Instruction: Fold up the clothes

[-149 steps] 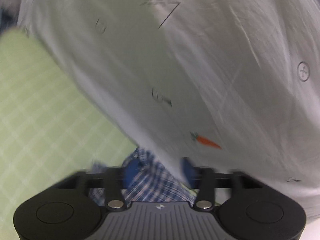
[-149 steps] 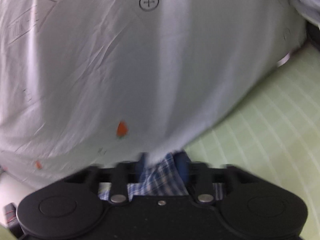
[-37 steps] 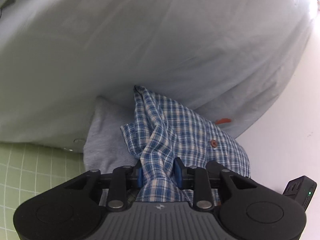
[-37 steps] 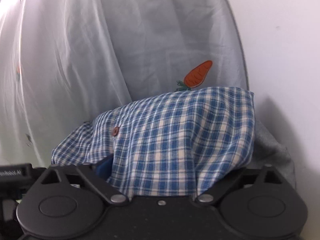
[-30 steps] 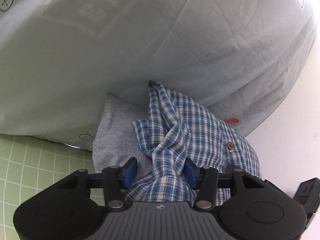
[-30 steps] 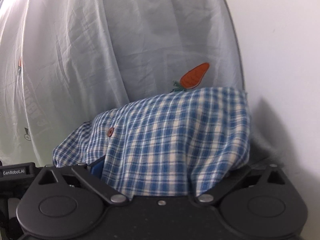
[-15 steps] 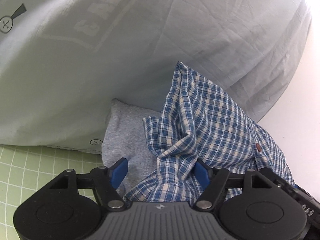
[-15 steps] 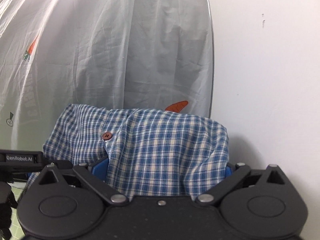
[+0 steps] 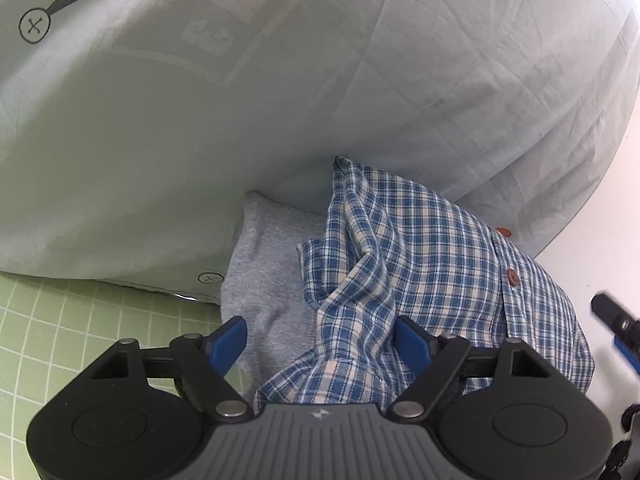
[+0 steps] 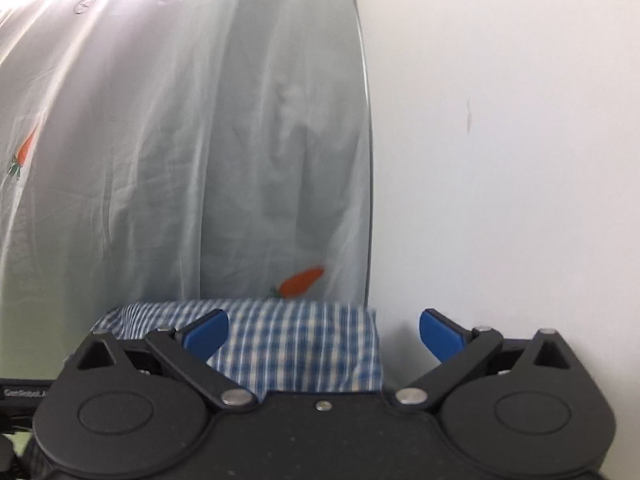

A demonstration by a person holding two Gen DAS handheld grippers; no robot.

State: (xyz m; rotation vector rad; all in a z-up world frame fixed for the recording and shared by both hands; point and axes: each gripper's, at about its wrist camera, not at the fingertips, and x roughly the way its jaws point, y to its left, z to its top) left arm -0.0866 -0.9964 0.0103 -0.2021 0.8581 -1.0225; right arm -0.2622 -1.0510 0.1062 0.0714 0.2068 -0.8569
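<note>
Plaid shirt (image 9: 436, 264), blue-and-white check, lies bunched in the lower centre of the left wrist view, partly on a grey garment (image 9: 268, 256) to its left and against a pale blue sheet (image 9: 280, 92) filling the upper frame. We note the left gripper (image 9: 320, 338) with fingers (image 9: 230, 340) spread wide; shirt fabric lies between them but is not pinched. Green grid mat (image 9: 44, 332) shows at lower left. In the right wrist view, the right gripper (image 10: 322, 334) is likewise wide open, holding nothing, the shirt (image 10: 296, 344) sitting low between its fingers (image 10: 438, 334). White tabletop (image 10: 500, 140) fills the right half.
</note>
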